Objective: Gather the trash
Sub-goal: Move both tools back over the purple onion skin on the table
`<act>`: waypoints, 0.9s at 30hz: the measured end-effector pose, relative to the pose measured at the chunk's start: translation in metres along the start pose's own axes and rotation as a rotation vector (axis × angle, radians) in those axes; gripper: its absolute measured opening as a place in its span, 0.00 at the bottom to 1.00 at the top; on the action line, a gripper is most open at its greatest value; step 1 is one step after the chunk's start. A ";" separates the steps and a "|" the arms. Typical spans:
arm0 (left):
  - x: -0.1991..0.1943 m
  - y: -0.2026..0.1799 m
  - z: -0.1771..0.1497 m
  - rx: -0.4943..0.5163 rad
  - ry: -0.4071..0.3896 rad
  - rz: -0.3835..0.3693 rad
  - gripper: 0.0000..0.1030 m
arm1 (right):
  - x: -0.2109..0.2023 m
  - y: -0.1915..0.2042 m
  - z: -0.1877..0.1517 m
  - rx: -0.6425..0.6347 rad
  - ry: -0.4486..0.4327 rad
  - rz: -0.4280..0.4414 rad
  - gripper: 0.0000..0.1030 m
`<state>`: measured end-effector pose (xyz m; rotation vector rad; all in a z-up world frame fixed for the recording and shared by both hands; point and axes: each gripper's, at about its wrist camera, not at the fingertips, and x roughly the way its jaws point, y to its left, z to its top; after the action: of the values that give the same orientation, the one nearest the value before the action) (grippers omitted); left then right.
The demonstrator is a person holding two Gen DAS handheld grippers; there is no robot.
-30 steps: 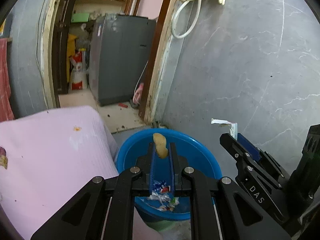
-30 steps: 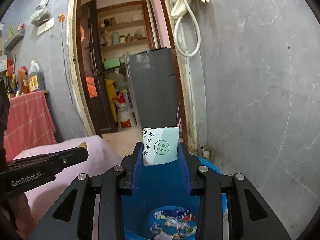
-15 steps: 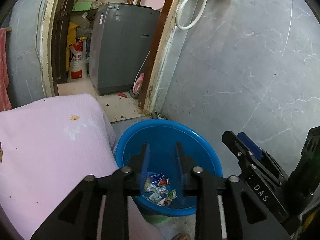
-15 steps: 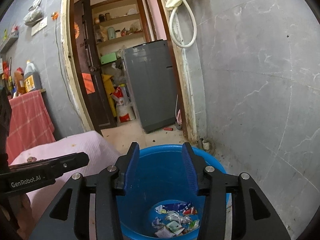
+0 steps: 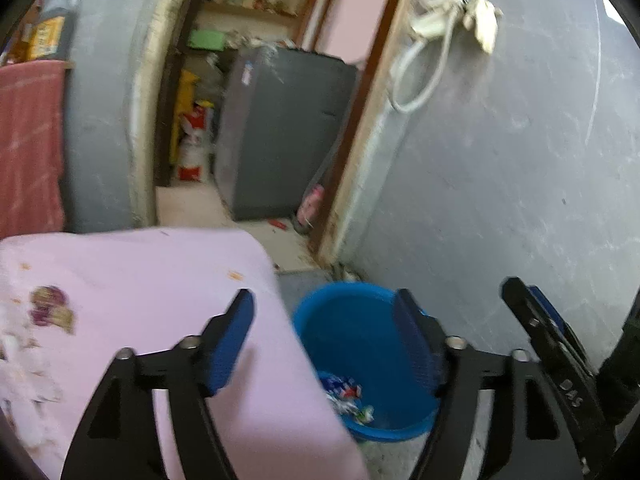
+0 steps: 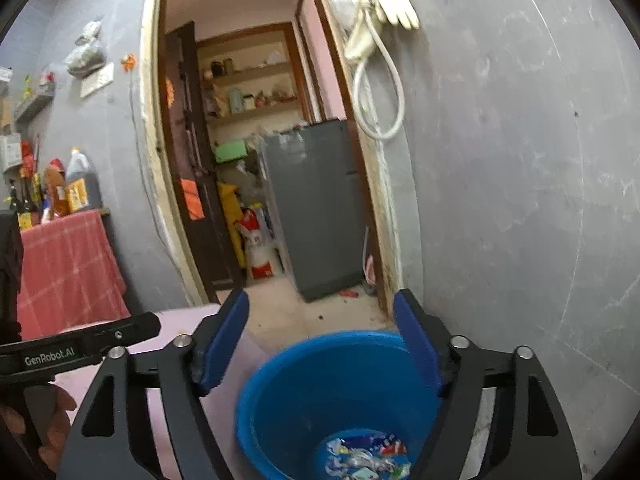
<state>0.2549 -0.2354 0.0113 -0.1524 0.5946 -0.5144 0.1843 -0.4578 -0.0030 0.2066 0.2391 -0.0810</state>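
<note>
A blue plastic bin (image 5: pixel 360 320) stands on the floor beside a pink-covered table (image 5: pixel 140 280), with crumpled wrappers (image 5: pixel 346 396) at its bottom. My left gripper (image 5: pixel 326 332) is wide open and empty, over the table edge and the bin's left rim. My right gripper (image 6: pixel 320 332) is wide open and empty above the bin (image 6: pixel 320 380), where the wrappers (image 6: pixel 368 456) show. The right gripper also shows at the right of the left wrist view (image 5: pixel 560 360). Bits of trash (image 5: pixel 48 308) lie on the cloth at the left.
A grey wall (image 6: pixel 520 200) rises right of the bin. A doorway (image 6: pixel 240 160) behind leads to a room with a grey appliance (image 6: pixel 320 208) and shelves. A red-covered stand (image 6: pixel 68 272) with bottles is at the left. A hose and gloves (image 6: pixel 380 40) hang on the wall.
Both grippers let go of their trash over the bin and opened wide. The left gripper has swung left toward the table; the right has risen slightly.
</note>
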 end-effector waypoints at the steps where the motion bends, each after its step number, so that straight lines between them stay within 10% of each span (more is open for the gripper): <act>1: -0.008 0.005 0.003 -0.004 -0.025 0.022 0.81 | -0.002 0.004 0.002 -0.003 -0.008 0.006 0.79; 8: -0.060 0.033 0.010 0.007 -0.161 0.135 0.96 | -0.013 0.035 0.015 -0.027 -0.049 0.074 1.00; 27: -0.137 0.097 -0.018 -0.027 -0.266 0.340 0.98 | -0.027 0.128 0.009 -0.081 -0.068 0.248 1.00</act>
<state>0.1884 -0.0825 0.0371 -0.1391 0.3565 -0.1520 0.1735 -0.3334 0.0373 0.1509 0.1476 0.1671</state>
